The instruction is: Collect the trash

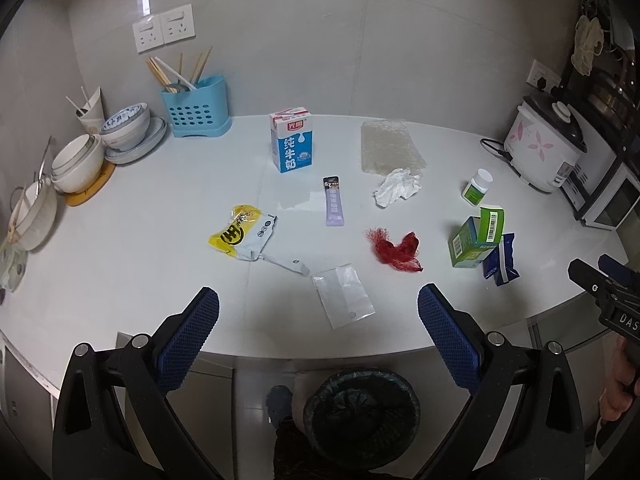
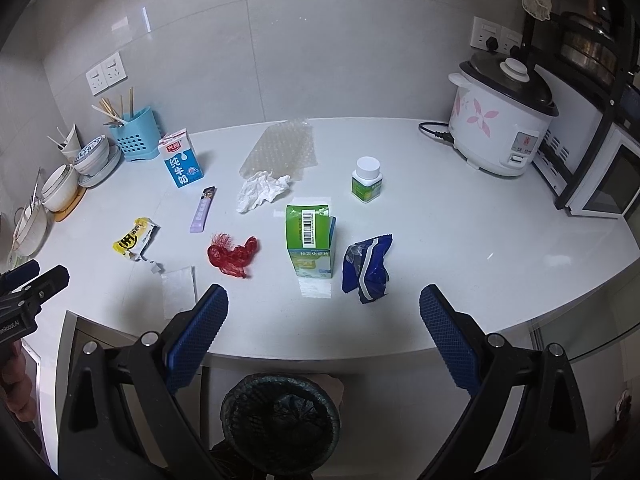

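Trash: scattered over the white surface (image 1: pixel 120 264), all of it lying apart from my tools.
Nearest pieces: a clear plastic wrapper (image 1: pixel 344 295) at 12 o'clock from my left tool; a red mesh net (image 1: pixel 396 250) at 1 o'clock.
Left side: a yellow snack bag (image 1: pixel 242 236) at 11 o'clock.
Middle: a purple sachet (image 1: pixel 334 207), a crumpled tissue (image 1: pixel 398 188), a sheet of bubble wrap (image 1: pixel 390 146) and a blue milk carton (image 1: pixel 291 143), further off at 12 o'clock.
Right side: an open green box (image 2: pixel 309 242), a blue foil packet (image 2: pixel 368 268) just beside it, and a small white-capped bottle (image 2: pixel 367 180) behind.
Bin: a black-lined trash bin (image 1: pixel 362 416) on the floor below the surface edge, at 6 o'clock.
Left tool (image 1: pixel 318 330): spread wide, grasping nothing.
Right tool (image 2: pixel 323 330): spread wide, grasping nothing.
Background: stacked bowls (image 1: pixel 120 128) at 10 o'clock, a rice cooker (image 2: pixel 500 120) at 2 o'clock.
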`<action>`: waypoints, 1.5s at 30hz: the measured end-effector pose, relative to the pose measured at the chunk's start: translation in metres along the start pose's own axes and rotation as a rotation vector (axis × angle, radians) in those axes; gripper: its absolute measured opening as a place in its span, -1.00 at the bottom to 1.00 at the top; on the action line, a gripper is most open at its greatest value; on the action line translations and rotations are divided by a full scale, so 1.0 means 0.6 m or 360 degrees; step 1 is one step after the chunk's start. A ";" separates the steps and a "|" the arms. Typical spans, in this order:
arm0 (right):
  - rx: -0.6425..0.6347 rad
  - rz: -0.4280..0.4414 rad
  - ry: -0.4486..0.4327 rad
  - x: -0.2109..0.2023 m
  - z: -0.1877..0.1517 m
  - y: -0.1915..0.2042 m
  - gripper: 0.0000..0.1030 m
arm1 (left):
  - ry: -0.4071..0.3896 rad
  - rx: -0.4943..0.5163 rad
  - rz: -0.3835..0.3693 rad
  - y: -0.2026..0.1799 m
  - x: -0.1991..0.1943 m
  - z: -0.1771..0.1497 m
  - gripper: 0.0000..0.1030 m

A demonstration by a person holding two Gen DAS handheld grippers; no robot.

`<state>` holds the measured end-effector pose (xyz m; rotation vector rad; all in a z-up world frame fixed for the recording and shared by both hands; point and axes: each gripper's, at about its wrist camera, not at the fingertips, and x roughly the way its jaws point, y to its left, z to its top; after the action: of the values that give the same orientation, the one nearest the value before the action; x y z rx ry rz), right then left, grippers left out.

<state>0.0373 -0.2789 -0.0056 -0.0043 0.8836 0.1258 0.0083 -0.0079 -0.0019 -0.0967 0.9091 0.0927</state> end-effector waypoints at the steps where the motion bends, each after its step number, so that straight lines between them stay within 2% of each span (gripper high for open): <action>1: 0.0001 0.0000 0.0000 0.001 -0.001 0.000 0.80 | 0.0000 -0.0002 0.0001 0.001 -0.001 0.000 0.88; 45: 0.0005 0.0014 0.0000 -0.008 -0.005 0.006 0.80 | 0.0014 0.0009 -0.0044 -0.002 -0.013 -0.003 0.88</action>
<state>0.0313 -0.2759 -0.0036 0.0027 0.8839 0.1326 0.0025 -0.0097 0.0034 -0.1047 0.9167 0.0639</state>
